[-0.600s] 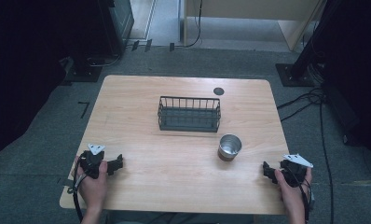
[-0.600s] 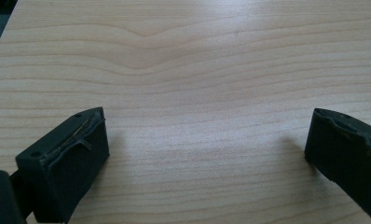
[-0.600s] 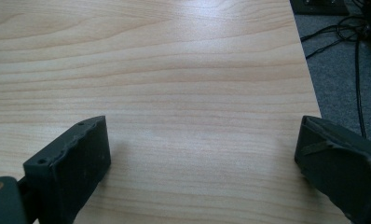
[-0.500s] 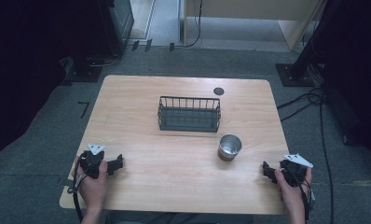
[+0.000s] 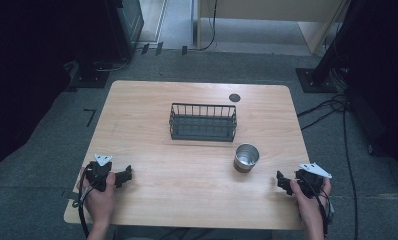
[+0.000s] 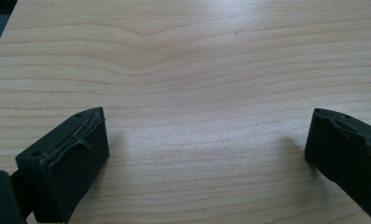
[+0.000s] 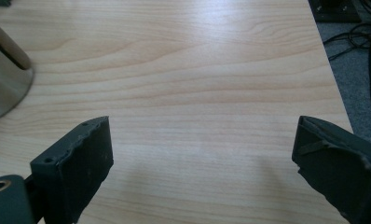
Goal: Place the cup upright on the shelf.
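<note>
One upright cup (image 5: 246, 157), mouth upward

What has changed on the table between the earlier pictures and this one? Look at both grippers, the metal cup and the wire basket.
Nothing has visibly changed. The left gripper and the right gripper rest at the near corners of the table as before, jaws open with nothing between them. The metal cup stands upright beside the wire basket, both where they were.
</note>
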Action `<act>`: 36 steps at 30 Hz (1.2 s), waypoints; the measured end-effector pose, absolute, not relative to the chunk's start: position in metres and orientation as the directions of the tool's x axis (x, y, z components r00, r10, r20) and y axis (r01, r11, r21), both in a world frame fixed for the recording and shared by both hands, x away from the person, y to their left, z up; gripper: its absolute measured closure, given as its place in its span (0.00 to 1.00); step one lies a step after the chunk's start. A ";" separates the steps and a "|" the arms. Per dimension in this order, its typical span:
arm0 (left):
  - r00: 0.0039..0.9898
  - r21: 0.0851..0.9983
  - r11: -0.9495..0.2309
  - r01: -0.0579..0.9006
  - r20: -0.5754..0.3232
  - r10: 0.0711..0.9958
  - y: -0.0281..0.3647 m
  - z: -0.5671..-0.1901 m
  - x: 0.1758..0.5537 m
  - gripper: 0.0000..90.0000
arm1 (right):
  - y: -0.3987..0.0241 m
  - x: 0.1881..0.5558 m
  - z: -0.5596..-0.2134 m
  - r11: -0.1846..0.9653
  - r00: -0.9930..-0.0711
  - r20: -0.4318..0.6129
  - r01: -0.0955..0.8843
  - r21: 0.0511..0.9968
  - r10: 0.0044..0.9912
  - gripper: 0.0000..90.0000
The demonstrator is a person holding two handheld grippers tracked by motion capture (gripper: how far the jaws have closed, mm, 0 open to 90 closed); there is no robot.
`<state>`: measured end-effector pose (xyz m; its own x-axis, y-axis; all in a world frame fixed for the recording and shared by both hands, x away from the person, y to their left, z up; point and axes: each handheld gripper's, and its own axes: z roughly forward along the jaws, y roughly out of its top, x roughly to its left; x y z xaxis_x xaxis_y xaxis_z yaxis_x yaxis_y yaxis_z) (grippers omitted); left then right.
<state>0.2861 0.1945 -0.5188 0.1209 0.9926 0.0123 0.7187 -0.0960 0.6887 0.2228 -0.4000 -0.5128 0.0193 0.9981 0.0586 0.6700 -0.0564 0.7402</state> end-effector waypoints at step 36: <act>0.121 0.689 -0.096 0.719 0.013 0.993 0.195 -0.519 0.286 0.00 | -0.330 0.252 -0.447 0.014 -0.150 0.088 0.570 0.821 0.985 0.02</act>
<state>0.2861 0.1945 -0.5188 0.1211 0.9926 0.0125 0.7187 -0.0964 0.6886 0.2521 -0.3298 -0.4468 -0.1496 0.9849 0.0876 0.5701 0.0136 0.8214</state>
